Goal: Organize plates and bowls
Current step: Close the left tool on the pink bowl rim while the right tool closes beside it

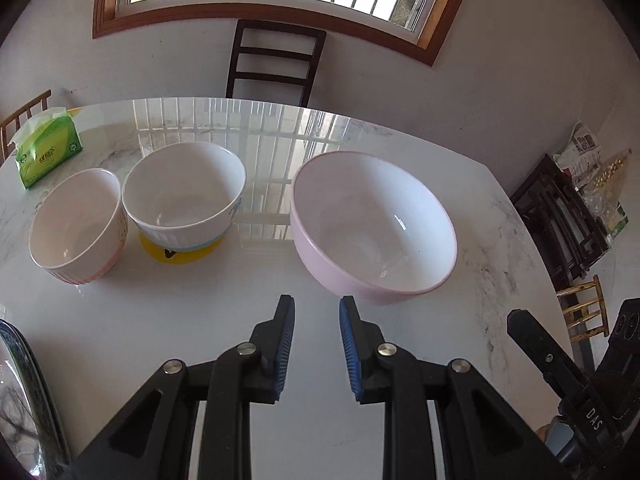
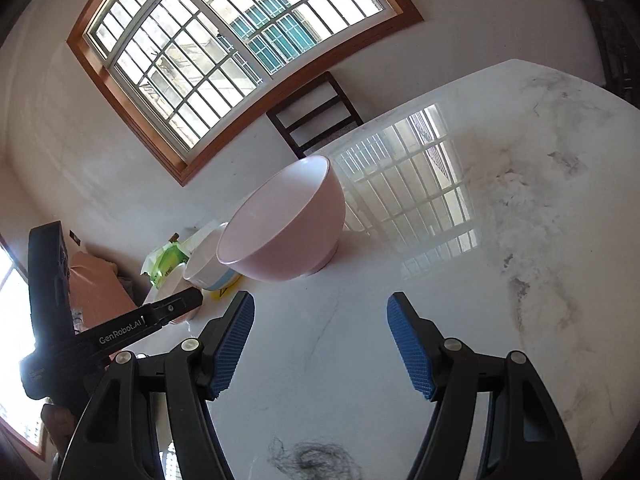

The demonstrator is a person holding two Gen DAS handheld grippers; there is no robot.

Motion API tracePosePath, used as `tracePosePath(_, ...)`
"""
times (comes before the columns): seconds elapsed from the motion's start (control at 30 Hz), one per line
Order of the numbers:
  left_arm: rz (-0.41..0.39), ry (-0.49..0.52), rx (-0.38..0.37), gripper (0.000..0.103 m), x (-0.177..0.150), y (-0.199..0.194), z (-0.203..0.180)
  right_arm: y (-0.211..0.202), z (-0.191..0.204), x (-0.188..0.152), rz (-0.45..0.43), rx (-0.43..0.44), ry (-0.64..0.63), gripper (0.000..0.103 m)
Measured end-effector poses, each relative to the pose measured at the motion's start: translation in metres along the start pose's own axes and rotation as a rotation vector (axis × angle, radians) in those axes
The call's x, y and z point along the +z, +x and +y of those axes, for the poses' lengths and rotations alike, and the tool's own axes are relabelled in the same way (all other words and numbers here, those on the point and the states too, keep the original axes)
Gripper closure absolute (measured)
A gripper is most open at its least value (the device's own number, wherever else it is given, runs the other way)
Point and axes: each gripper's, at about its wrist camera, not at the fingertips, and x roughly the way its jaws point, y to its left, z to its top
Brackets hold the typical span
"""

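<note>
Three bowls stand on the white marble table (image 1: 160,320). A large pink bowl (image 1: 372,228) is at the right, just beyond my left gripper (image 1: 317,308), which is open and empty. A white bowl with a blue base band (image 1: 184,200) sits on a yellow coaster (image 1: 180,250). A smaller white bowl with a pink base (image 1: 78,226) touches it on the left. In the right wrist view my right gripper (image 2: 320,306) is open wide and empty, short of the pink bowl (image 2: 284,228). The white bowl (image 2: 208,264) shows behind it.
A green tissue pack (image 1: 46,152) lies at the table's far left. A dark chair (image 1: 276,62) stands behind the table under the window. A dark side cabinet (image 1: 560,216) with clutter is at the right. The other gripper (image 2: 120,328) shows at the left of the right wrist view.
</note>
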Motion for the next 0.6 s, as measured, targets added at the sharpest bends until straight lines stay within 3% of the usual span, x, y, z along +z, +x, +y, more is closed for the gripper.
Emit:
tracePosePath(0.13, 0.055, -0.103, -0.103, 0.079, 0.018, 0.011, 0.013, 0.008, 0.011, 0.034, 0.024, -0.007, -0.072, 0.036)
tracePosePath(0.3, 0.126, -0.218, -0.186, 0.079, 0.038, 0.03, 0.029, 0.037, 0.021, 0.068, 0.114, -0.031, -0.132, 0.036)
tracePosePath(0.6, 0.179, -0.252, -0.151, 0.077, 0.057, 0.052, 0.035, 0.083, 0.019, 0.102, 0.228, -0.085, -0.136, 0.036)
